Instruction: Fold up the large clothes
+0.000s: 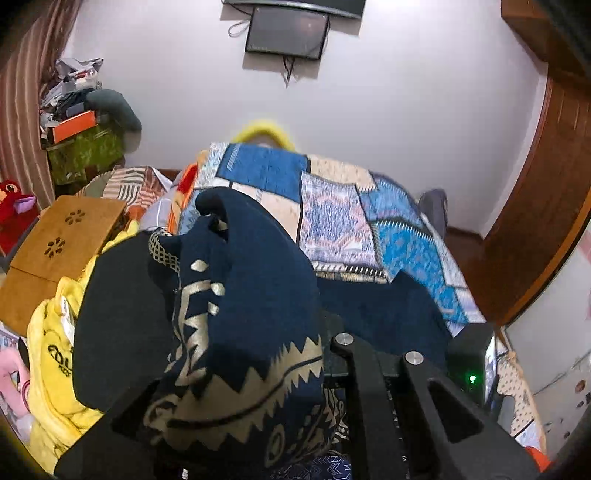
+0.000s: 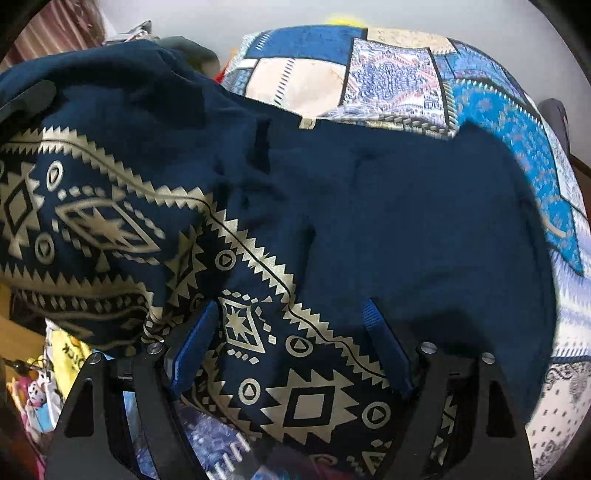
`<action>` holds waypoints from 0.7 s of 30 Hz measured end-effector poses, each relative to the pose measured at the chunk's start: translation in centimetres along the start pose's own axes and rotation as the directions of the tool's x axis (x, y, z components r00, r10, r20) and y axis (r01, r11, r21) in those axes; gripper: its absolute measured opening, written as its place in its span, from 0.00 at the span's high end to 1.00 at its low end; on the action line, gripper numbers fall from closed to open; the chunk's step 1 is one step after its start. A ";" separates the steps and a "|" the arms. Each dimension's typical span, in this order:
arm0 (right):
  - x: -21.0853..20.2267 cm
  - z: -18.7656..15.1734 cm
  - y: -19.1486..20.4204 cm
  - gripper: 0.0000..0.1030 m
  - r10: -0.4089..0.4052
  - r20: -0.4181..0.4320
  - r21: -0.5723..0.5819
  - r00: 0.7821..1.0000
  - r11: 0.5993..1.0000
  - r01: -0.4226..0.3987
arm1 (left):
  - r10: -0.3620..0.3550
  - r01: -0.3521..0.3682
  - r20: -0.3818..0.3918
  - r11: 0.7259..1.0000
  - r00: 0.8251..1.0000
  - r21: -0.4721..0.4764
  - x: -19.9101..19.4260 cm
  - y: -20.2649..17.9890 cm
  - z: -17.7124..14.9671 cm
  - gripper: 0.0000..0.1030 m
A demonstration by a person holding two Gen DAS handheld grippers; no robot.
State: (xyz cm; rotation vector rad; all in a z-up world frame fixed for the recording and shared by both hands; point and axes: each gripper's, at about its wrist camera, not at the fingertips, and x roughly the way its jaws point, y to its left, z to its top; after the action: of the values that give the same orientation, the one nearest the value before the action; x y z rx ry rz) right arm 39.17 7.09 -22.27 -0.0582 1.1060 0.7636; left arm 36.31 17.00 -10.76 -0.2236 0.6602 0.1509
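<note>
Garment: dark navy cloth with cream geometric print (image 2: 369, 206), spread over patchwork blue-and-beige bedspread (image 2: 406, 66); one end lifted, bunched up at left.
Left gripper (image 1: 258, 387): jaws shut on a fold of the navy cloth; fingertips buried under the fabric, not visible.
Right gripper (image 2: 291, 347): blue-padded fingers (image 2: 384, 343) wide apart over the printed band; contact with cloth unclear, nothing pinched.
Edges: yellow fleece (image 1: 48, 350) and brown wooden board with flower cut-outs (image 1: 55, 240) partly hidden behind the raised cloth.
Far wall: black screen (image 1: 286, 33), top cut off.
</note>
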 end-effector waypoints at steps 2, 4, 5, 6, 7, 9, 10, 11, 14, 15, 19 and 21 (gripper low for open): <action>-1.2 -0.1 -0.4 0.24 0.018 0.001 -0.003 1.000 1.000 -0.018 | -0.001 0.001 0.007 1.000 1.000 0.008 0.1 -0.7 0.0 0.90; -3.0 -0.5 -1.2 0.24 0.013 0.023 0.016 1.000 1.000 -0.014 | -0.024 0.024 0.011 1.000 1.000 -0.006 0.1 -1.6 0.3 0.90; -3.7 -0.7 -1.4 0.24 0.005 0.036 0.023 0.999 1.000 -0.006 | -0.032 0.032 0.013 0.999 0.999 -0.011 0.2 -2.3 0.6 0.90; -5.0 -1.2 -2.4 0.24 -0.013 0.057 0.035 0.998 0.999 0.011 | -0.034 0.034 0.018 0.999 0.999 -0.012 0.1 -2.9 0.7 0.90; -5.7 -1.5 -2.8 0.24 -0.028 0.068 0.045 0.997 0.999 0.025 | -0.037 0.037 0.024 0.999 0.999 -0.009 0.2 -3.9 0.9 0.90; -7.7 -2.7 -5.0 0.24 -0.092 0.096 0.083 0.991 0.993 0.084 | -0.044 0.044 0.028 0.999 0.999 0.010 0.6 -5.9 1.1 0.90; -8.4 -3.2 -5.8 0.24 -0.122 0.105 0.098 0.987 0.989 0.111 | -0.050 0.049 0.029 0.999 0.998 0.024 0.8 -7.0 1.1 0.90; -9.0 -3.8 -6.4 0.24 -0.142 0.112 0.108 0.984 0.986 0.130 | -0.057 0.055 0.030 0.998 0.998 0.044 0.9 -8.2 1.0 0.90; -10.3 -5.3 -9.0 0.24 -0.205 0.112 0.144 0.972 0.972 0.188 | -0.080 0.075 0.031 0.988 0.996 0.133 1.4 -12.4 0.1 0.89; -10.6 -6.1 -10.1 0.24 -0.230 0.103 0.164 0.968 0.963 0.212 | -0.090 0.085 0.027 0.984 0.996 0.157 1.5 -13.5 -0.3 0.89; -10.9 -7.9 -13.0 0.24 -0.287 0.063 0.217 0.956 0.939 0.268 | -0.166 0.178 -0.069 0.953 0.984 0.245 3.2 -17.7 -2.9 0.88; -11.1 -8.5 -14.3 0.24 -0.304 0.047 0.243 0.952 0.928 0.284 | -0.211 0.252 -0.181 0.937 0.961 0.240 5.0 -18.8 -4.4 0.87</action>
State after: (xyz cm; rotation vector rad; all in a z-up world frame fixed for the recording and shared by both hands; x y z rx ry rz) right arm 38.30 -12.87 -21.77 0.0076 1.0702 0.3603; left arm 41.51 -1.91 -14.32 -0.0570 0.7927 -0.1830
